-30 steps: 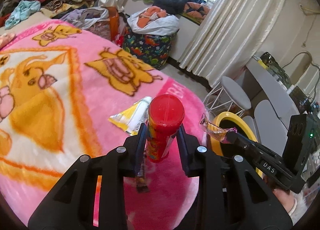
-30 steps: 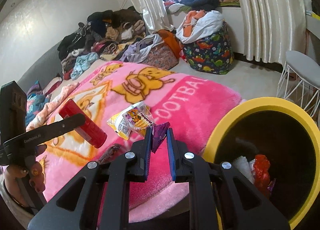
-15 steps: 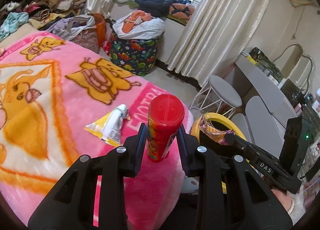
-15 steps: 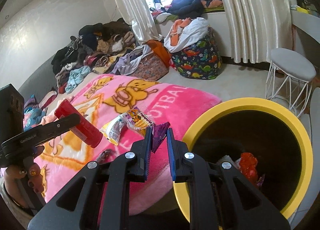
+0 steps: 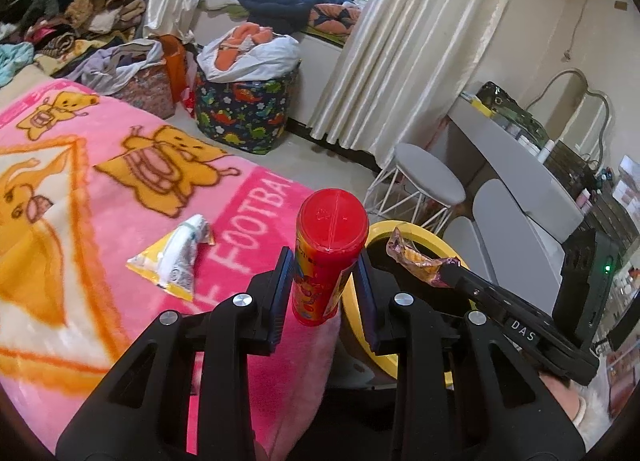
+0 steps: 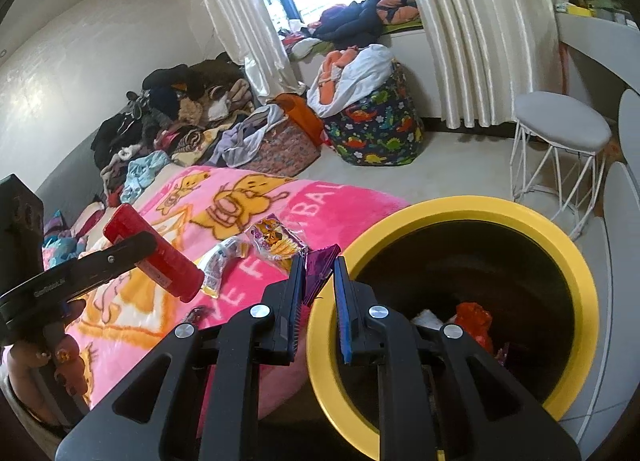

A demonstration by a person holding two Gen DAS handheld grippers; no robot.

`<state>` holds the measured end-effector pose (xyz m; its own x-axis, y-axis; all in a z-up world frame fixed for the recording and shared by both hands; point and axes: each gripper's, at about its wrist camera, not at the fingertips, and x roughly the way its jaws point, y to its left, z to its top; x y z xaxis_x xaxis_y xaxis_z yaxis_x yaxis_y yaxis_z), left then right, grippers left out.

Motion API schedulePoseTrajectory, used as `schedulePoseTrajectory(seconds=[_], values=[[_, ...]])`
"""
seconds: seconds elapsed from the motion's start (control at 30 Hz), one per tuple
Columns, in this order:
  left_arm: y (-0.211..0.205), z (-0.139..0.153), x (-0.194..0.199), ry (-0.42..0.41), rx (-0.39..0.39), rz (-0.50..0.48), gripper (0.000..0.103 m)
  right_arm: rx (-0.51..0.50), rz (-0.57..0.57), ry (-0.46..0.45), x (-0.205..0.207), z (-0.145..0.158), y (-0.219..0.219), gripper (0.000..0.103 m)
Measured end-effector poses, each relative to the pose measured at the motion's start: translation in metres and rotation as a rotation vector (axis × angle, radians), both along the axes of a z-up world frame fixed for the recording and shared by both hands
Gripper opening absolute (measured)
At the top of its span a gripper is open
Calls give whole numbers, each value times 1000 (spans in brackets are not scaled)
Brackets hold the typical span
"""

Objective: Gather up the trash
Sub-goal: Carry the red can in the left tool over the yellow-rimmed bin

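Note:
My left gripper (image 5: 325,261) is shut on a red snack tube (image 5: 328,249), held upright over the edge of the pink blanket (image 5: 100,189); the tube also shows in the right wrist view (image 6: 160,257). My right gripper (image 6: 318,273) is shut on a purple snack wrapper (image 6: 318,263), seen as a crumpled wrapper in the left wrist view (image 5: 416,259), just left of the yellow-rimmed black bin (image 6: 520,217). The bin holds red and white trash (image 6: 472,317). A yellow and white wrapper (image 5: 176,257) lies on the blanket.
A dinosaur-print bag (image 6: 376,133) and a heap of clothes (image 6: 180,117) stand behind the bed. A white wire stool (image 6: 560,141) stands past the bin, by the curtains. A grey desk (image 5: 512,165) runs along the right wall.
Both grippers have moved right and up toward the bin with their loads. The bin now fills more of the right wrist view, and the blanket has slid left.

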<state>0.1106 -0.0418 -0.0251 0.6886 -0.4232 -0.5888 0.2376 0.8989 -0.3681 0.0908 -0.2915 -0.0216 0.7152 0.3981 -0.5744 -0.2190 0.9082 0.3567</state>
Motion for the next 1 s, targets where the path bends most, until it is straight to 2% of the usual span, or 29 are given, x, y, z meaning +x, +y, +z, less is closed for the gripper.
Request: schedulePoseTrajectory(seconds=[1.0], values=[[-67, -3, 5, -2, 39, -156, 23, 11, -183, 19, -14, -12, -69, 15]])
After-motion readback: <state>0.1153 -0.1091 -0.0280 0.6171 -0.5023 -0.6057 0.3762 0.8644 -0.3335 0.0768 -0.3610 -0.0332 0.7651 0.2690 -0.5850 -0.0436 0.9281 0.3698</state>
